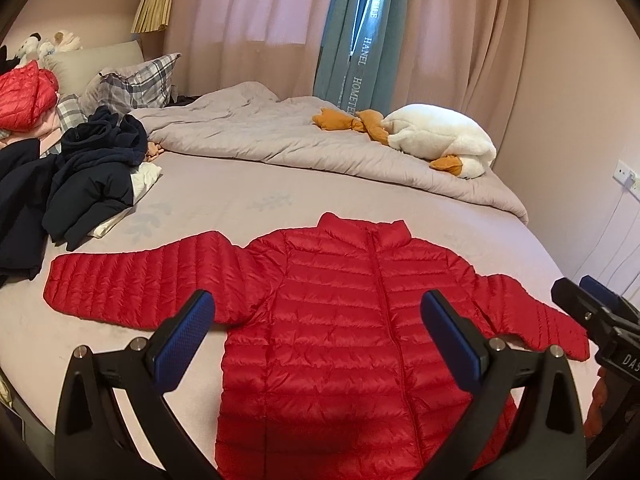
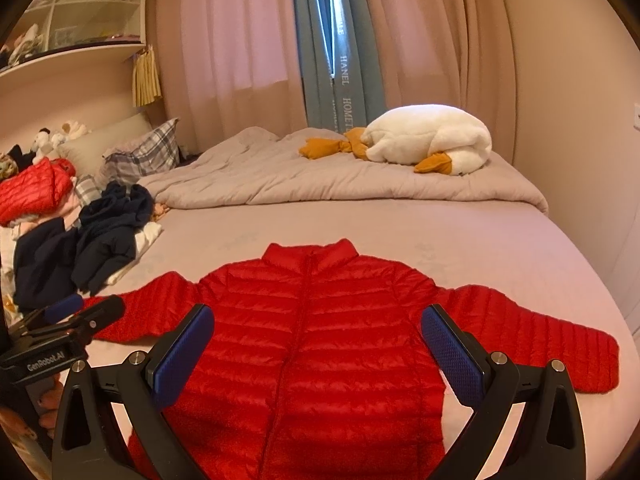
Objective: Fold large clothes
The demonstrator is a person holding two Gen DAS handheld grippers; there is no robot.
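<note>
A red quilted puffer jacket [image 1: 340,320] [image 2: 320,344] lies flat on the bed, zipped, collar away from me, both sleeves spread out sideways. My left gripper [image 1: 316,320] hovers above the jacket's lower body, open, its blue pads wide apart with nothing between them. My right gripper [image 2: 318,332] also hangs open over the jacket's middle, holding nothing. In the left wrist view the right gripper [image 1: 592,304] shows at the right edge near the right sleeve. The right wrist view catches the left gripper [image 2: 80,314] at the left edge, over the left sleeve.
A pile of dark navy clothes [image 1: 80,176] and another red jacket [image 1: 26,96] lie at the left by plaid pillows [image 1: 136,84]. A grey duvet [image 1: 280,136] with a white plush goose [image 1: 436,136] covers the far side. Curtains and a wall stand beyond.
</note>
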